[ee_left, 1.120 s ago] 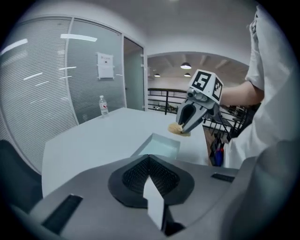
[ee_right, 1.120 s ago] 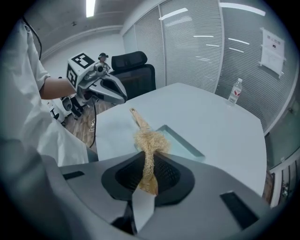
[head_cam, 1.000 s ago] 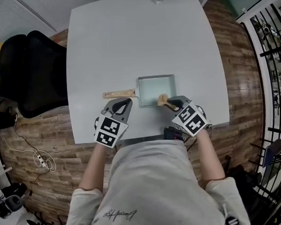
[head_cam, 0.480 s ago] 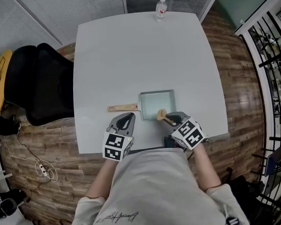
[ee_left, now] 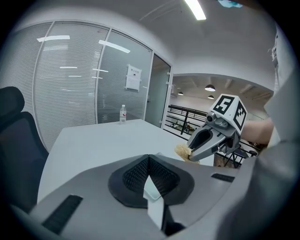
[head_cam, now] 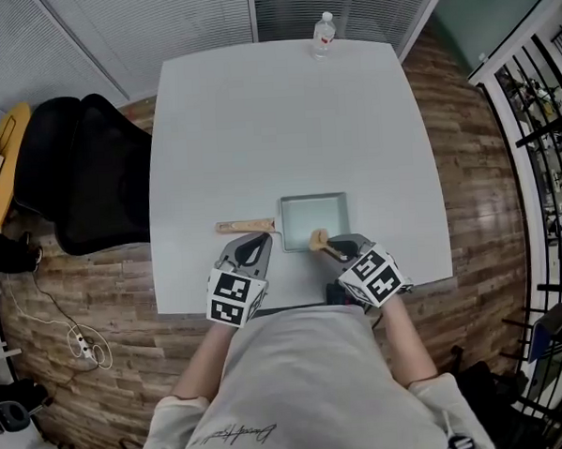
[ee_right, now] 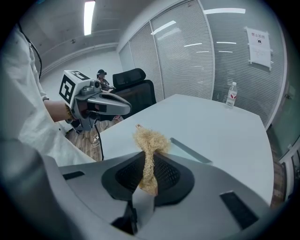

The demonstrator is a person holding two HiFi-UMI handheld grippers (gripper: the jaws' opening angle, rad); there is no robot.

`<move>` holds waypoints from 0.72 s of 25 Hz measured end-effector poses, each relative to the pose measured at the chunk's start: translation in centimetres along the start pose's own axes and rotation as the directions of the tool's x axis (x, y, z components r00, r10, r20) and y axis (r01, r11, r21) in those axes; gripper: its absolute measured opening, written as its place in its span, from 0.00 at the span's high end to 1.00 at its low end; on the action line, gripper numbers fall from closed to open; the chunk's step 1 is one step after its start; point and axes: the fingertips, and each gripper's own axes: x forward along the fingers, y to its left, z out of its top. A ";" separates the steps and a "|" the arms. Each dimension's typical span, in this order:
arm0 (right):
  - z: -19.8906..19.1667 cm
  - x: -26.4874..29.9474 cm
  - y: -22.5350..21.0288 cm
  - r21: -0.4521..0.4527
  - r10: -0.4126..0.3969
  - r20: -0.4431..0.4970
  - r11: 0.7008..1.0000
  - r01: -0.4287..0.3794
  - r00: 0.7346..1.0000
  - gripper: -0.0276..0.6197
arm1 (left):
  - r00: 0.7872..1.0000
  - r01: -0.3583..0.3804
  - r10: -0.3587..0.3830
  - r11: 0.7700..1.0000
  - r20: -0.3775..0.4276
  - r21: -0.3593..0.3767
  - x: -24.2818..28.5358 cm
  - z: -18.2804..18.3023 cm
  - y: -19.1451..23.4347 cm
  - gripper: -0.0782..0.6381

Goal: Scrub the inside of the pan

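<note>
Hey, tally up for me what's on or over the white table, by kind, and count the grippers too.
Pan: 1
Water bottle: 1
Scrubber: 1
Grippers: 2, the left gripper shut and empty, the right gripper shut on the scrubber
Total: 5

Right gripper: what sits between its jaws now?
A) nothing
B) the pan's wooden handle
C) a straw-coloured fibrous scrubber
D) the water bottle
C: its own view shows the right gripper closed on the scrubber, whose frayed tuft sticks out past the jaws.
</note>
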 end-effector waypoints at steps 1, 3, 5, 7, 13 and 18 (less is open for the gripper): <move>0.0 0.0 0.0 -0.001 0.000 0.001 1.000 0.000 1.000 0.85 | 1.000 0.000 0.000 1.000 0.000 0.004 0.0 0.1 0.0 0.88; 0.0 -0.1 0.0 -0.002 0.002 0.000 1.000 -0.002 1.000 0.85 | 1.000 0.002 -0.002 1.000 0.001 0.010 0.0 0.2 -0.1 0.88; 0.0 -0.1 0.1 -0.003 0.005 -0.001 1.000 -0.005 1.000 0.85 | 1.000 0.004 -0.004 1.000 -0.002 0.022 0.0 0.1 -0.2 0.88; 0.0 -0.1 0.1 -0.002 0.009 -0.001 1.000 -0.009 1.000 0.85 | 1.000 0.007 -0.007 0.999 -0.007 0.031 -0.1 0.1 -0.4 0.88; 0.5 -0.1 0.1 -0.017 0.009 0.001 1.000 -0.009 1.000 0.85 | 1.000 0.009 -0.008 0.999 -0.004 0.041 -0.3 0.4 -0.4 0.88; 0.7 -0.2 0.0 -0.023 0.013 0.000 1.000 -0.013 1.000 0.85 | 1.000 0.016 -0.016 0.999 -0.009 0.043 -0.3 0.6 -0.6 0.88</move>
